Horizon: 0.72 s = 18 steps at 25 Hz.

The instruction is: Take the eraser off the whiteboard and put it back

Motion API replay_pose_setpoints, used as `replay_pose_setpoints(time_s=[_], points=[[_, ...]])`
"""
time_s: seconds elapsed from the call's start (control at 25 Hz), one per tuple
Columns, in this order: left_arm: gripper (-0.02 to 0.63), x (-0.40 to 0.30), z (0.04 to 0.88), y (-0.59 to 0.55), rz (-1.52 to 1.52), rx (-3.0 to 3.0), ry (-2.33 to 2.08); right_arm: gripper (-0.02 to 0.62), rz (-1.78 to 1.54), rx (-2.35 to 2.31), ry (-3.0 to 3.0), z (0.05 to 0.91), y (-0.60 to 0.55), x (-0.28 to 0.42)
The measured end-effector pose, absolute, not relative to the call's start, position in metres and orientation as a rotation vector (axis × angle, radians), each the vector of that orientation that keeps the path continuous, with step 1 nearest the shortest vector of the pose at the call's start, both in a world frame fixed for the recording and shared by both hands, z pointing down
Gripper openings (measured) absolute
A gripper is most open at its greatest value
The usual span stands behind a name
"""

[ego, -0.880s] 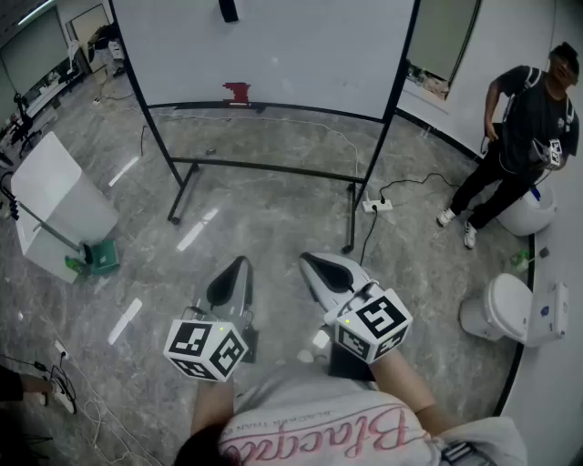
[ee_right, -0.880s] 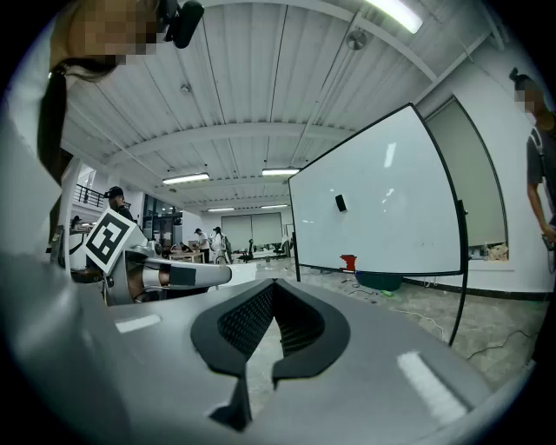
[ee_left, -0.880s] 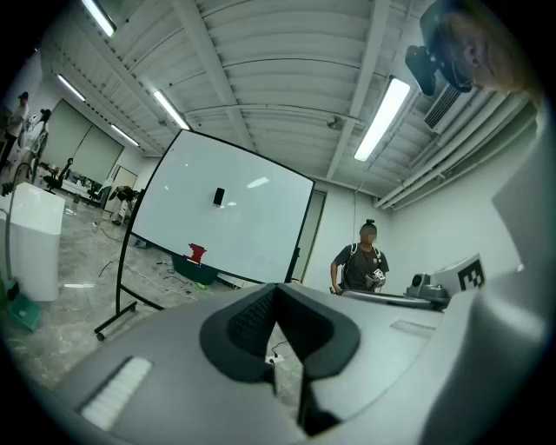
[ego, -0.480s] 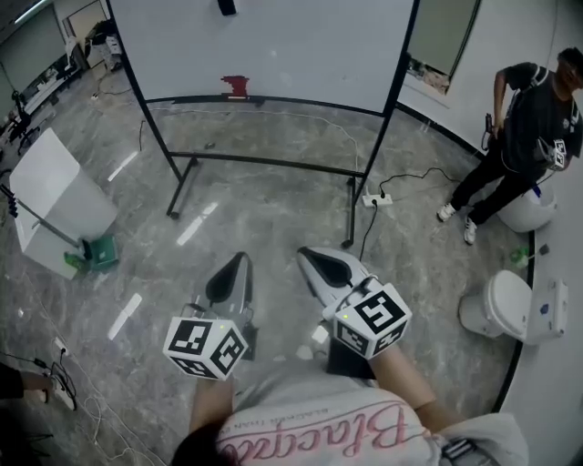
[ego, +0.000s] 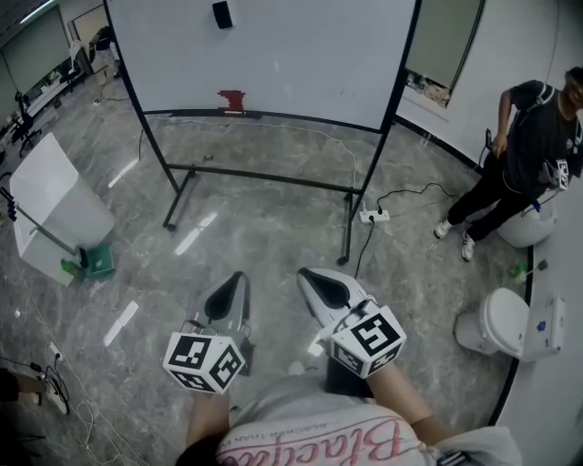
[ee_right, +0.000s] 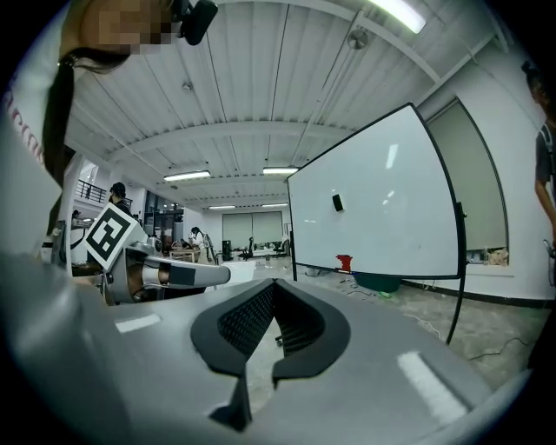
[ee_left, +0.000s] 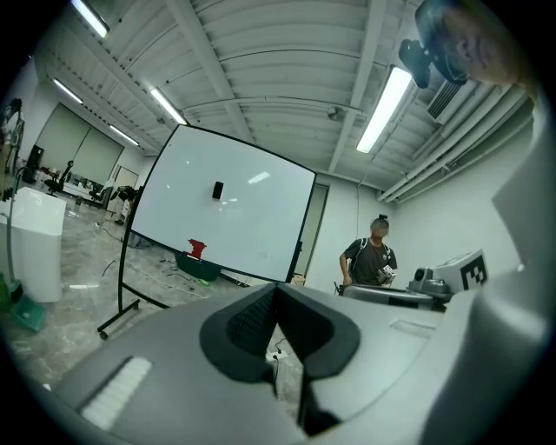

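My left gripper (ee_left: pixel 276 288) is clenched on nothing, its pads pressed tip to tip. My right gripper (ee_right: pixel 274 285), just beside it, looks the same: closed and empty. Both sit pulled in close to my body, pointing roughly level out over the floor (ego: pixel 273 227). Over the last second they have hardly shifted against each other. What has changed is my view, which has lifted a little, so both grippers sit lower in the head view and more of the whiteboard (ego: pixel 291 55) shows ahead. Beyond my fingertips comes a stretch of bare floor, then the board's stand (ego: pixel 264 173), so I am well apart from it. A small red thing (ego: pixel 232 98) rests on the ledge (ego: pixel 301 116) at the board's lower edge, ahead and a little left of my left fingers. High above it on the white face sits the black eraser (ego: pixel 223 14), stuck to the board and untouched. A person (ego: pixel 528 155) stands far off to the right of my right fingers. I judge the task is barely begun: I have ground to cover, and one pair of fingers must open before reaching for the eraser.
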<state>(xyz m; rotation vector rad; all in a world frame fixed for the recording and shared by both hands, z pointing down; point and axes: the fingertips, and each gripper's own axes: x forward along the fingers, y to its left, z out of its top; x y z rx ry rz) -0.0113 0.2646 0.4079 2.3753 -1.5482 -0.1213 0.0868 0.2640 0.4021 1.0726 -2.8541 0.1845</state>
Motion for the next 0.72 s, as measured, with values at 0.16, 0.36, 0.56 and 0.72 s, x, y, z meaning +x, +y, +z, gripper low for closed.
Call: replay_pose_setpoints(time_s=[0.16,0.36,0.56,0.72], points=[[-0.001,-0.008,0.412,0.258,-0.125,2.351,-1.570,0.002,0.202,1.053,-2.857,0.406,0.256,0.094],[0.000,-0.007,0.412,0.233,-0.115,2.353,-1.580,0.002,0.213,1.045,-2.862,0.408,0.234,0.095],[0.000,-0.013,0.408,0.190,-0.128,2.363,-1.598,0.002,0.242,1.068,-2.867,0.409,0.198,0.096],[-0.002,-0.023,0.403,0.145,-0.133,2.383,-1.588,0.002,0.246,1.085,-2.864,0.408,0.156,0.087]])
